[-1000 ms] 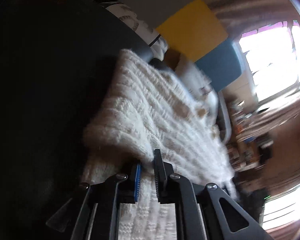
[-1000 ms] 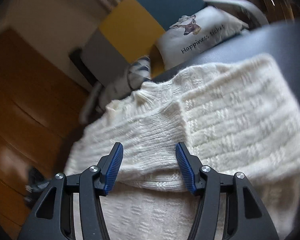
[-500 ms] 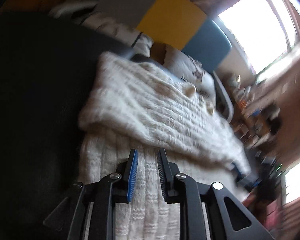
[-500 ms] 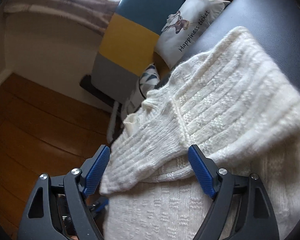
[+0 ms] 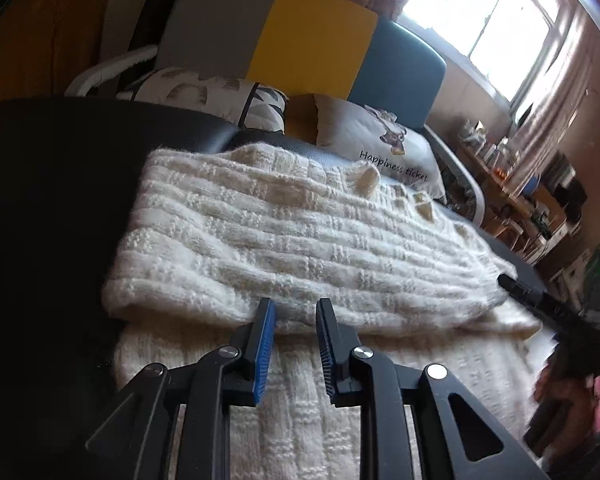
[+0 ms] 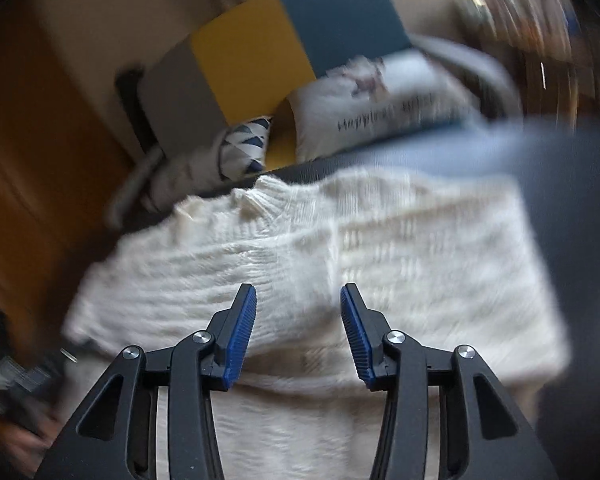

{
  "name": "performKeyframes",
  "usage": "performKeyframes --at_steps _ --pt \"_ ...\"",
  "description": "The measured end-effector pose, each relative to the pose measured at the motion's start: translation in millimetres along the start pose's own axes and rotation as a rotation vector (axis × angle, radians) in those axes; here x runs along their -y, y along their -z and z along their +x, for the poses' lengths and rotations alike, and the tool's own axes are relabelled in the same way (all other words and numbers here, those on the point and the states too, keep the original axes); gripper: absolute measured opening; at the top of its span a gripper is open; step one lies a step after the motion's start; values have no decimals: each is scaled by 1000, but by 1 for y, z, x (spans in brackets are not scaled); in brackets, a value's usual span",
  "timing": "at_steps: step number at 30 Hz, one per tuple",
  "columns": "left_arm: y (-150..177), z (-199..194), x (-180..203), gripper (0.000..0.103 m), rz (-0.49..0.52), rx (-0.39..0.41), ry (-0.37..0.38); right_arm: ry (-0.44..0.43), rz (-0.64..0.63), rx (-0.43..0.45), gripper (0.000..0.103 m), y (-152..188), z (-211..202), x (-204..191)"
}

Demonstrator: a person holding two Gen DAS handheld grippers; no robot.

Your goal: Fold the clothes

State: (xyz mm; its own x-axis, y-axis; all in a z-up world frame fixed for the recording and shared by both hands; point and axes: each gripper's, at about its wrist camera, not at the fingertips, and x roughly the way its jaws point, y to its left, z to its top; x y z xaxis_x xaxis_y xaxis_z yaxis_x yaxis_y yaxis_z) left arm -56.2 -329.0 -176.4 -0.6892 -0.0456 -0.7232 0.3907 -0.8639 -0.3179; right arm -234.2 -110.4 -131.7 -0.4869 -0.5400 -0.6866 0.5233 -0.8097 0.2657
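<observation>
Black leather surface carries folded cream knit sweater. Left gripper parted, empty; right gripper just narrowing, empty. Right view blurred.

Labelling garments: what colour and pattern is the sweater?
Cream-white sweater, chunky ribbed knit with blocky texture; clearest in the left wrist view.

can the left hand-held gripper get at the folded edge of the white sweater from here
Probably yes: the left hand-held gripper is open and empty, right at the white sweater fold, with nothing in between.
</observation>
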Motion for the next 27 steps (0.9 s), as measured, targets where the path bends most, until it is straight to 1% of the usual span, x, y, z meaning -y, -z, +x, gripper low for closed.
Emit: performKeyframes --at_steps 2,7,9,10,11,12,13,14,15,16,18,20,21,23,24,25,26,27 --pt "4 2 -1 21 10 10 -1 64 -146 -39 47 3 6 -16" --pt "6 2 -3 21 4 12 4 29 -58 -94 50 15 26 1" --pt "7 2 -2 22 10 13 2 7 -29 -98 50 15 23 8" --pt "8 2 -2 23 13 14 1 9 -35 -105 50 15 20 9" --pt "9 2 -1 25 18 15 0 18 -40 -110 54 16 16 9" --pt "10 2 0 25 23 15 -3 28 -45 -115 60 16 12 10" --pt "11 1 1 25 26 14 -9 36 -53 -112 63 18 5 10" --pt "12 0 2 25 29 13 -15 45 -62 -108 68 20 -2 10" --pt "13 -1 3 25 30 11 -22 61 -73 -110 70 25 -10 11" --pt "13 -3 4 25 32 9 -28 73 -79 -122 71 31 -17 9" --pt "15 -7 6 25 46 14 -44 67 -89 -154 73 47 -28 10" --pt "20 -10 8 26 68 2 -69 111 -109 -194 77 64 -32 12" --pt "22 -8 6 25 65 -12 -74 128 -130 -182 79 73 -37 12" --pt "25 -7 4 25 65 -21 -70 127 -153 -164 83 83 -43 13" --pt "26 -7 3 25 66 -21 -66 123 -147 -161 83 84 -45 14" --pt "24 -7 3 26 63 -25 -69 108 -128 -163 83 83 -45 16" --pt "23 -8 3 26 58 -29 -71 93 -109 -165 86 81 -46 19" --pt "22 -10 4 26 46 -32 -59 57 -78 -162 90 80 -47 22"
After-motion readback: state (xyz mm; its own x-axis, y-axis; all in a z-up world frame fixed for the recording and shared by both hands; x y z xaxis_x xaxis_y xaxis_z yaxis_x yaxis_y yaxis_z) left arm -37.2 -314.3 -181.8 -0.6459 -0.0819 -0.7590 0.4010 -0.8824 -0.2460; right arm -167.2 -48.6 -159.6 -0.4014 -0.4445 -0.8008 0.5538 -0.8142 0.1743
